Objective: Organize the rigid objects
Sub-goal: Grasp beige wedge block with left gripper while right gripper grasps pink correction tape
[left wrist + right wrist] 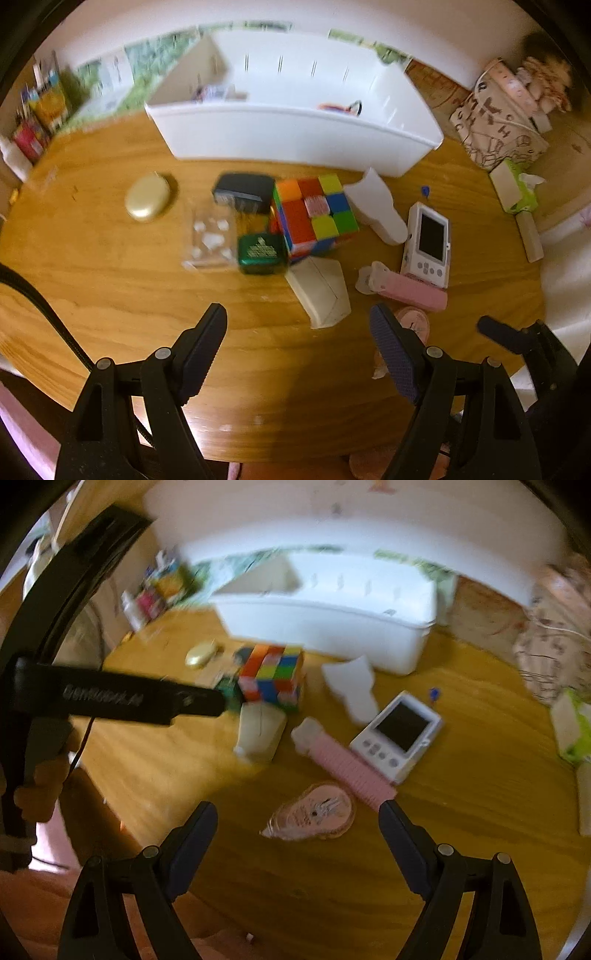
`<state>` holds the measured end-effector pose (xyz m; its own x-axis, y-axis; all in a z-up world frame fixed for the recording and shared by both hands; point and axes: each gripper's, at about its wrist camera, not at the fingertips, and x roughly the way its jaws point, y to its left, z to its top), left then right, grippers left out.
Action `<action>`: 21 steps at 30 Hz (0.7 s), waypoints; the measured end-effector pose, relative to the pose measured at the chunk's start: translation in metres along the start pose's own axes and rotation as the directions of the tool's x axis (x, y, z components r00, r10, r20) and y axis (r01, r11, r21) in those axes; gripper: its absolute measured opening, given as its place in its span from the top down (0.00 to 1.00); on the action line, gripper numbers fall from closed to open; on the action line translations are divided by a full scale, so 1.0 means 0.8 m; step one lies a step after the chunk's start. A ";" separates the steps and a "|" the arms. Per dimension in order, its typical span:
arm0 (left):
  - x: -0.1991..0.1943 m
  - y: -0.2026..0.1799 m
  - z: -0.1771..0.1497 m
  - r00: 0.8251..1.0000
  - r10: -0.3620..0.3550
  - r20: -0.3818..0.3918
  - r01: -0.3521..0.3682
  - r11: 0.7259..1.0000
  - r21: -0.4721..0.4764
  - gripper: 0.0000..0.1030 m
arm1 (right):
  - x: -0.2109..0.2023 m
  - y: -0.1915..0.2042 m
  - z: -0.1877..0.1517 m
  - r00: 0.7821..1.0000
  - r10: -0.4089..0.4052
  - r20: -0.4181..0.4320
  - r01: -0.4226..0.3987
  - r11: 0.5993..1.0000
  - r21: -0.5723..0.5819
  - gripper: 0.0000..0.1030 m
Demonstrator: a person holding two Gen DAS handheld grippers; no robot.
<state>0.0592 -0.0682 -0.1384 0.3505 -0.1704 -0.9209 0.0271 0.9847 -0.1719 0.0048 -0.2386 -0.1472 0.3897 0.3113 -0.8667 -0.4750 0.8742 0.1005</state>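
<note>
Rigid items lie scattered on a wooden table (pixel 110 258): a colour cube (pixel 314 214), a green box (pixel 260 254), a black box (pixel 243 190), a gold oval case (pixel 147 197), a cream wedge (pixel 321 295), a white handheld console (pixel 430 243) and a pink bar (pixel 406 290). Behind them stands a white bin (pixel 295 129). My left gripper (pixel 298 312) hangs open and empty just short of the cream wedge. My right gripper (pixel 295 808) is open above a pink oval piece (pixel 314 812), touching nothing. The console (pixel 399 731) and cube (pixel 273 675) lie beyond it.
A clear plastic packet (pixel 210 236) and a white curved piece (pixel 376 206) lie among the items. A green tissue box (pixel 517 188) and a patterned bag (pixel 498 122) sit at the right, books (pixel 40 110) at the far left. The left gripper's body (pixel 129 698) crosses the right wrist view.
</note>
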 end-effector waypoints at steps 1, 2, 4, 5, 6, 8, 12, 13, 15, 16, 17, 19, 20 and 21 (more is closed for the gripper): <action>0.007 -0.002 0.001 1.000 -0.003 -0.017 0.003 1.000 -0.012 0.20 | 0.005 -0.001 0.000 1.000 0.007 -0.020 -0.008 1.000 -0.018 0.13; 0.015 -0.003 0.002 0.999 -0.005 -0.035 0.004 1.000 -0.024 0.20 | 0.012 0.000 -0.001 0.999 0.014 -0.048 -0.017 0.999 -0.047 0.13; 0.030 -0.006 0.004 0.998 -0.002 -0.060 0.000 0.999 -0.042 0.20 | 0.024 0.001 -0.002 0.996 0.023 -0.087 -0.032 0.995 -0.095 0.13; 0.035 -0.007 0.004 0.998 0.002 -0.066 -0.005 0.999 -0.048 0.20 | 0.031 0.002 -0.003 0.993 0.028 -0.111 -0.043 0.991 -0.129 0.13; 0.042 -0.007 0.005 0.997 0.007 -0.075 -0.011 0.998 -0.057 0.20 | 0.034 0.003 -0.004 0.992 0.031 -0.122 -0.049 0.988 -0.147 0.13; 0.055 -0.008 0.006 0.995 0.017 -0.097 -0.025 0.997 -0.079 0.20 | 0.042 0.006 -0.006 0.988 0.036 -0.150 -0.066 0.978 -0.199 0.13; 0.071 -0.009 0.008 0.992 0.010 -0.129 -0.025 0.992 -0.120 0.20 | 0.056 0.009 -0.007 0.981 0.035 -0.192 -0.088 0.956 -0.279 0.13; 0.075 -0.010 0.009 0.991 0.002 -0.133 -0.019 0.991 -0.129 0.20 | 0.059 0.009 -0.006 0.980 0.034 -0.197 -0.091 0.953 -0.288 0.13; 0.081 -0.013 0.010 0.990 0.001 -0.138 -0.020 0.990 -0.138 0.20 | 0.065 0.008 -0.006 0.977 0.030 -0.210 -0.096 0.945 -0.311 0.13; 0.084 -0.014 0.010 0.990 0.003 -0.143 -0.024 0.989 -0.144 0.20 | 0.067 0.007 -0.006 0.976 0.029 -0.218 -0.100 0.942 -0.319 0.13; 0.086 -0.014 0.010 0.989 0.004 -0.145 -0.026 0.989 -0.148 0.20 | 0.071 0.006 -0.004 0.973 0.028 -0.228 -0.105 0.938 -0.329 0.13; 0.091 -0.017 0.010 0.988 0.006 -0.152 -0.030 0.987 -0.159 0.21 | 0.078 0.005 -0.002 0.969 0.032 -0.244 -0.117 0.932 -0.343 0.13; 0.094 -0.017 0.010 0.987 0.007 -0.160 -0.034 0.985 -0.167 0.22 | 0.080 0.004 -0.001 0.968 0.033 -0.248 -0.121 0.930 -0.347 0.13; 0.097 -0.016 0.008 0.986 0.009 -0.167 -0.039 0.984 -0.173 0.22 | 0.082 0.004 0.000 0.967 0.033 -0.253 -0.124 0.927 -0.354 0.13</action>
<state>0.0922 -0.0934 -0.2052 0.1897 -0.1646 -0.9679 -0.1486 0.9697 -0.1940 0.0290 -0.2154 -0.2035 0.1617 0.2353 -0.9584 -0.7678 0.6401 0.0276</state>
